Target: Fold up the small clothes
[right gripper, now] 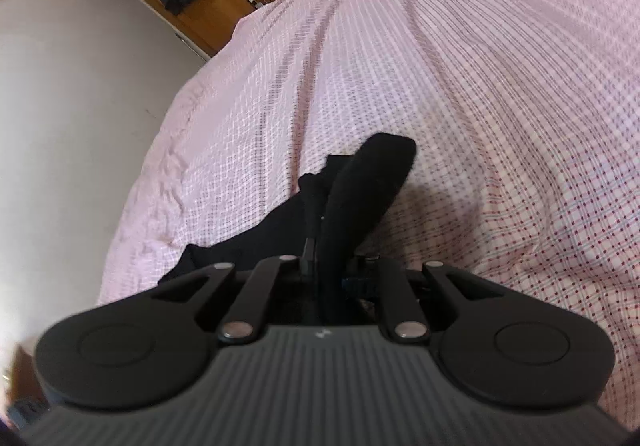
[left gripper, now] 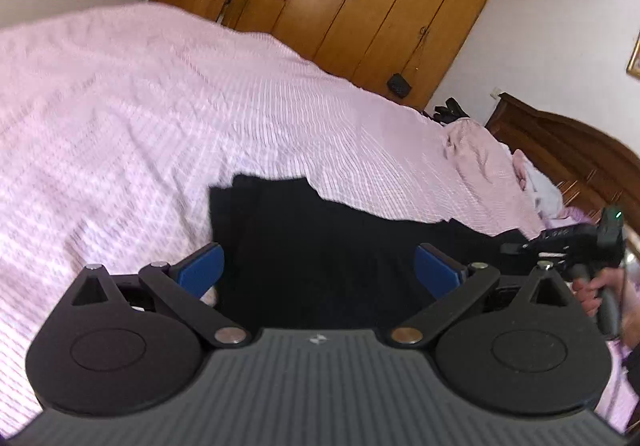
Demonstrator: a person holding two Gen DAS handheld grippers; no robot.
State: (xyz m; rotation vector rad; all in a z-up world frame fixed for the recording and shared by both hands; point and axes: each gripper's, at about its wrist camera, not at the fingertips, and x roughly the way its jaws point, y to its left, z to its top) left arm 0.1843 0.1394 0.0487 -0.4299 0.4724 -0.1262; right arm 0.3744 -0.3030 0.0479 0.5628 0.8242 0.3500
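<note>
Now black garment (right gripper: 360,189) pinched between right fingers (right gripper: 310,246); left fingers (left gripper: 200,270) apart.

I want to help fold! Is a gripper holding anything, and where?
The right gripper is shut on the black garment, pinching a bunched fold near its edge. The left gripper is open, holding nothing.

A home bedroom: pink-covered bed (left gripper: 160,105), wooden wardrobe (left gripper: 392,5), carved headboard (left gripper: 568,149).

Blk garment (right gripper: 360,181), prob. in jaws
</note>
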